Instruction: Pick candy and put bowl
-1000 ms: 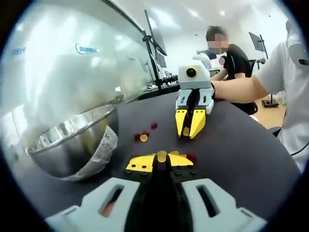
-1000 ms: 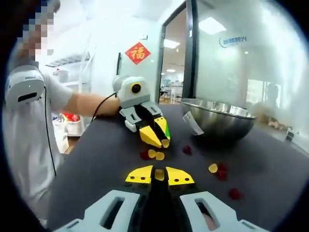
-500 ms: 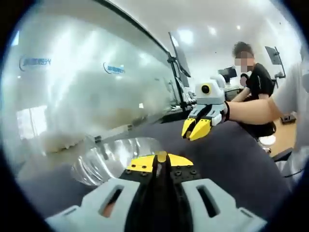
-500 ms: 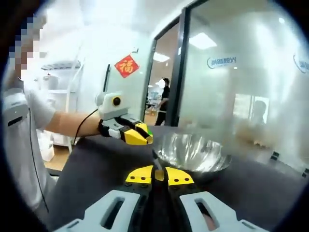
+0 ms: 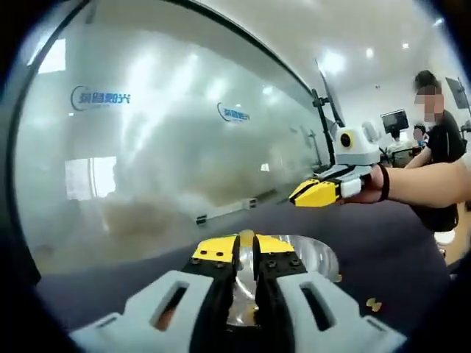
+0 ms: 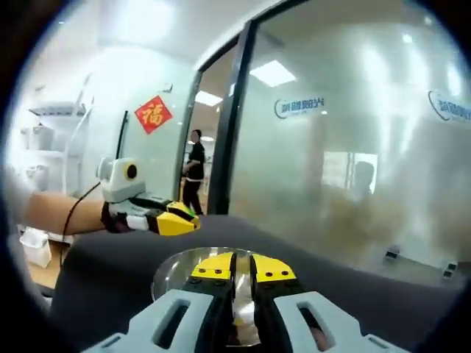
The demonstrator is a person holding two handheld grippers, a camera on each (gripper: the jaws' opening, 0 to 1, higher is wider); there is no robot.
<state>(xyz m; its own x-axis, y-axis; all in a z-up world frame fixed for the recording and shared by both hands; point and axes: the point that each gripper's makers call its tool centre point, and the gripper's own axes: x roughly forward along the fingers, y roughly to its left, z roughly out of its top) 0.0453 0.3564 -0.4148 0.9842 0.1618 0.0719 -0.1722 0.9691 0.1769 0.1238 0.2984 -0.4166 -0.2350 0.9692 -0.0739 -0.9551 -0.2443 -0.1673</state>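
Candy (image 5: 246, 236) sits pinched between the yellow tips of the left tool (image 5: 246, 243), low in the middle of the left gripper view, a small yellow piece held above the bowl (image 5: 313, 257). That steel bowl lies just beyond the tips, at lower centre, on the dark surface (image 5: 383, 235). Two more yellow bits (image 5: 374, 304) rest on the surface at lower right, beside the bowl. The right tool enters the same view at centre right, its yellow jaws drawn together, held by a hand with a dark wrist strap.

In the right gripper view, the right tool (image 6: 241, 271) hangs over the bowl at lower centre with a thin gap between its tips; whether anything is caught there cannot be told. The left tool shows at centre left of that view, also over the bowl's edge. Frosted glass wall (image 5: 162, 147) fills the background.
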